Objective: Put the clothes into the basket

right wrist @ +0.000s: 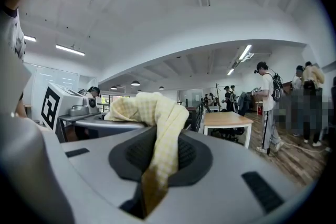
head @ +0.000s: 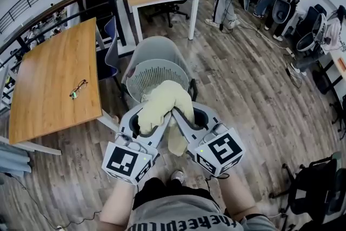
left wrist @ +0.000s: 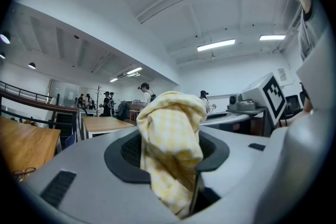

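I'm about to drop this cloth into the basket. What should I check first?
1. Left gripper jaws clamped on the yellow cloth: ok.
2. Right gripper jaws clamped on the same cloth: ok.
3. Basket mouth open and unblocked: ok.
4. Cloth centred over the basket mouth: cannot tell; the head view shows it at the near rim.
5. Hanging tail of the cloth inside the rim: not ok; it seems to dangle on the near side, between the grippers.
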A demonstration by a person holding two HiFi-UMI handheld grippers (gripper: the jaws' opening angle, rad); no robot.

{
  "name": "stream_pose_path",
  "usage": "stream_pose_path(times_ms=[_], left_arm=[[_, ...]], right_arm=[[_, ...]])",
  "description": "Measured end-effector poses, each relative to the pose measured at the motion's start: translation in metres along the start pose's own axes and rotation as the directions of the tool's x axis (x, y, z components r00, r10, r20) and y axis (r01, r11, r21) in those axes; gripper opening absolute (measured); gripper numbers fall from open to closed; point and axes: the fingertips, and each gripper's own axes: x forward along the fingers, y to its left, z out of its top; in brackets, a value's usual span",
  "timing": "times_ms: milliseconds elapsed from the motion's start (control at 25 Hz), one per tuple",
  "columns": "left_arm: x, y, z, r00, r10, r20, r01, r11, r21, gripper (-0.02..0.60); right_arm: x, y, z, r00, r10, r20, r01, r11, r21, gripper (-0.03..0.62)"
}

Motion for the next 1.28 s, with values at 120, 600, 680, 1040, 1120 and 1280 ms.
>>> stream_pose_path(times_ms=[120, 600, 680, 1040, 1120, 1280], left_arm=[[0.000, 0.000, 0.001, 1.000, 0.013, -0.007, -0.013, 1.000, 0.008, 0.196], [0.017, 0.028, 0.002, 1.000, -0.013, 0.001, 0.013, 1.000, -0.004, 0.196], [0.022, 0.035, 0.003, 1.000, -0.018, 0.005, 0.018, 1.000, -0.003, 0.195], [0.048, 0.082, 0.013, 0.999, -0.039, 0.016, 0.039, 0.999, 0.010, 0.196], [0.052, 0.093, 0.014, 0.999, -0.046, 0.017, 0.046, 0.999, 0.012, 0.196], [0.061, 0.115, 0.013, 0.998, -0.059, 0.019, 0.059, 0.998, 0.009, 0.195]], right_arm=[[0.001, -0.001, 0.001, 1.000, 0.011, 0.006, -0.011, 1.000, 0.010, 0.060], [0.029, -0.014, 0.004, 1.000, -0.020, -0.003, 0.020, 1.000, 0.008, 0.060], [0.036, -0.019, 0.006, 1.000, -0.026, -0.001, 0.026, 1.000, 0.003, 0.060], [0.084, -0.039, 0.020, 0.999, -0.052, 0.017, 0.052, 0.999, -0.007, 0.060], [0.095, -0.042, 0.022, 0.998, -0.060, 0.019, 0.060, 0.998, -0.008, 0.058], [0.116, -0.049, 0.022, 0.997, -0.076, 0.016, 0.076, 0.997, -0.004, 0.060]])
